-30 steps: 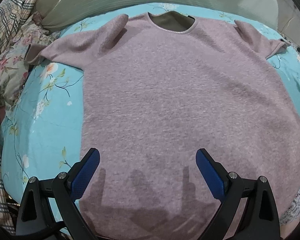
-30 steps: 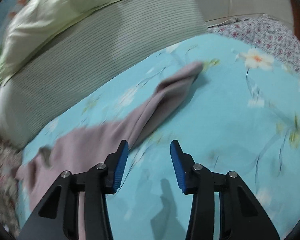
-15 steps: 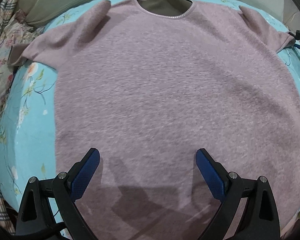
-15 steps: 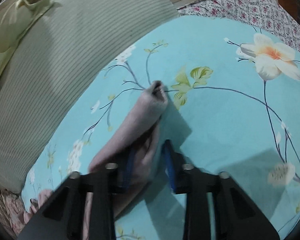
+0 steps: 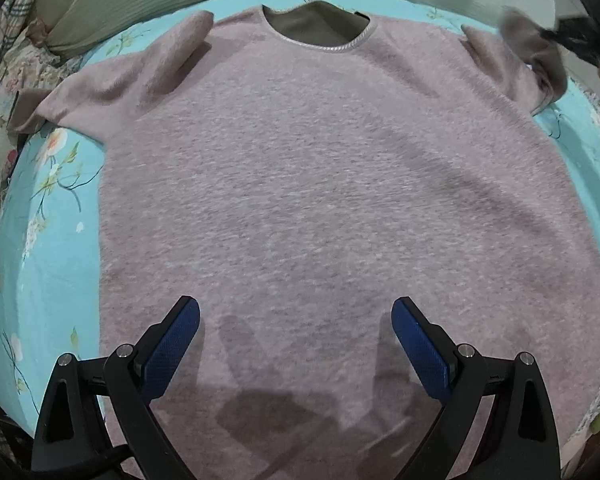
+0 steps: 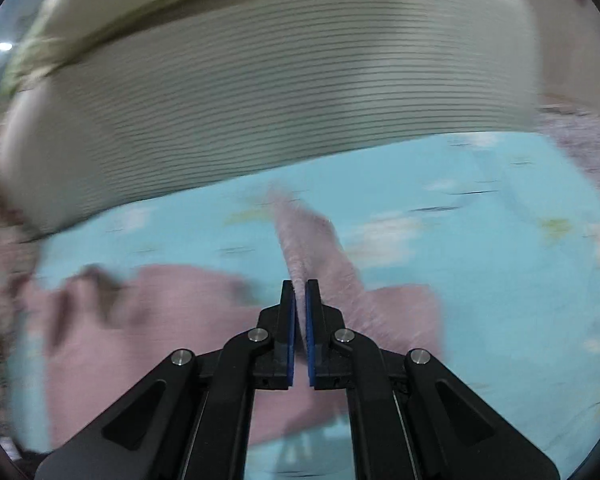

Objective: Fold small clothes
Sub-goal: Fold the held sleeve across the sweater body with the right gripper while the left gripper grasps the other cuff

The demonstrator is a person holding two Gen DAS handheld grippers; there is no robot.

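A fuzzy mauve short-sleeved top [image 5: 320,184] lies flat on a turquoise floral bedsheet [image 5: 48,248], neckline at the far end. My left gripper [image 5: 296,320] is open wide and empty, hovering over the lower part of the top. My right gripper [image 6: 300,288] is shut on the top's right sleeve [image 6: 316,248] and holds it lifted off the sheet. In the left wrist view that sleeve [image 5: 536,44] rises at the far right with the dark right gripper [image 5: 580,40] on it. The left sleeve [image 5: 112,88] lies flat.
A striped grey-green bolster [image 6: 284,100] lies along the head of the bed, a pale green pillow [image 6: 80,16] behind it. Floral and plaid bedding [image 5: 4,52] is bunched at the left. A small-flowered fabric [image 6: 580,136] borders the sheet at the right.
My right gripper closed on the right sleeve and lifted it off the sheet. The left gripper stayed open, drifting slightly over the top.
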